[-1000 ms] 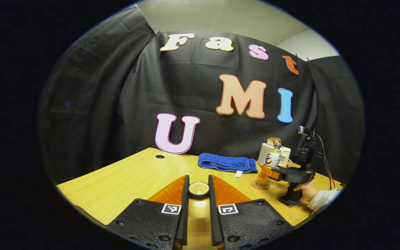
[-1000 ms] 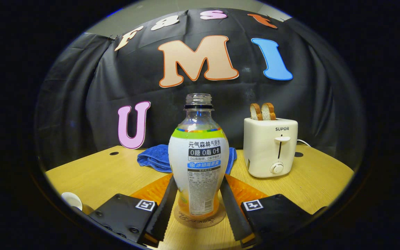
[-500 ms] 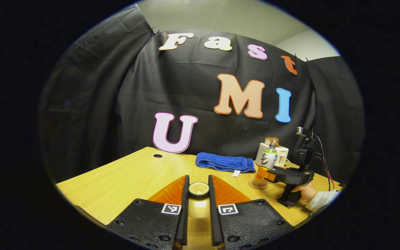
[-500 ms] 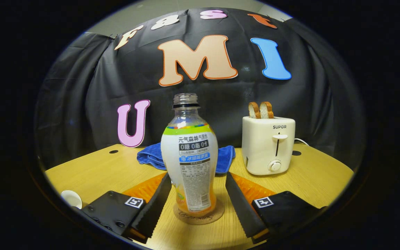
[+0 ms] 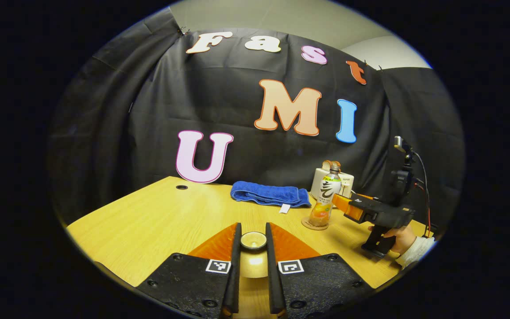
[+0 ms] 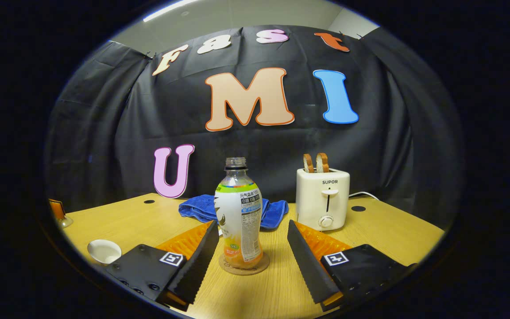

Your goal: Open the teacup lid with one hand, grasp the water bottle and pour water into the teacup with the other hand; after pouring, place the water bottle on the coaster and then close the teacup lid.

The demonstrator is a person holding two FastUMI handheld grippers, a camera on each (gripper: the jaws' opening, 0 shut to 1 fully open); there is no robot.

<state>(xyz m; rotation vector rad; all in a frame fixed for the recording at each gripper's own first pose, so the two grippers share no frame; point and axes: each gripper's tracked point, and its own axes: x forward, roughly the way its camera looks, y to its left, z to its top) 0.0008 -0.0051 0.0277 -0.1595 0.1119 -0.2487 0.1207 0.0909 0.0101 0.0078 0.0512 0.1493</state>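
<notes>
The water bottle [image 6: 239, 219], uncapped with orange liquid at its bottom, stands upright on the round coaster [image 6: 244, 268]. My right gripper [image 6: 251, 227] is open, its fingers either side of the bottle and clear of it. A white teacup [image 6: 103, 250] sits uncovered at the table's left. In the left gripper view, my left gripper [image 5: 253, 228] is shut on the small round teacup lid [image 5: 253, 240]. Farther right there, the bottle [image 5: 326, 199] stands on its coaster [image 5: 314, 224] with the right gripper [image 5: 345, 207] and a hand [image 5: 399, 239] just beside it.
A white toaster [image 6: 322, 204] with two bread slices stands behind and right of the bottle. A folded blue towel [image 6: 202, 208] lies behind the bottle near the black cloth wall. The wooden table [image 6: 383, 230] has cable holes at the back.
The right gripper let go of the bottle, opened wider and drew back; the bottle stays on the coaster. The left gripper shifted a little while keeping hold of the lid.
</notes>
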